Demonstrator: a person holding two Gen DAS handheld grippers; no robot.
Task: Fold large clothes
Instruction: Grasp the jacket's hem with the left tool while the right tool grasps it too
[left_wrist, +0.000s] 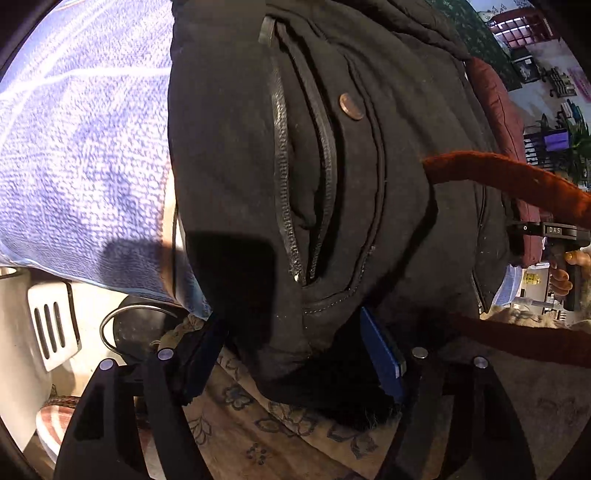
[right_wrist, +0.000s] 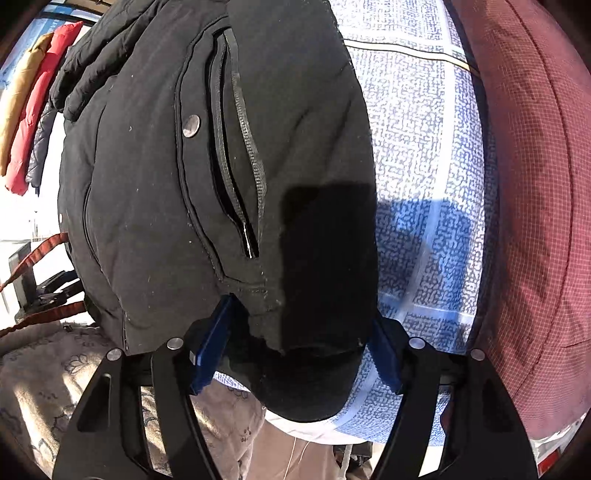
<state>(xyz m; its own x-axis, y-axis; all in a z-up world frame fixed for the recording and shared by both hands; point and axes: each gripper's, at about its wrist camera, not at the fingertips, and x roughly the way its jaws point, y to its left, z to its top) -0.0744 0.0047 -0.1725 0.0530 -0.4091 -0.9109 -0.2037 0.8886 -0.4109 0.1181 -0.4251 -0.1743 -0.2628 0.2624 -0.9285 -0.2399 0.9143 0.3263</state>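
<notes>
A bulky black padded jacket (left_wrist: 351, 177) with zipped pockets and a round metal snap button (left_wrist: 351, 106) fills the centre of both views, lying on a blue-and-white patterned bedsheet (left_wrist: 81, 147) that spreads across the upper left of the left wrist frame. In that frame's lower centre, the left gripper (left_wrist: 299, 354) has its blue-padded fingers spread on either side of the jacket's hem, with fabric bunched between them; whether they pinch it is unclear. In the right wrist view the right gripper (right_wrist: 295, 354) likewise straddles a corner of the jacket, fingers apart around the cloth. A maroon checked cushion (right_wrist: 535, 221) fills that frame's right edge.
</notes>
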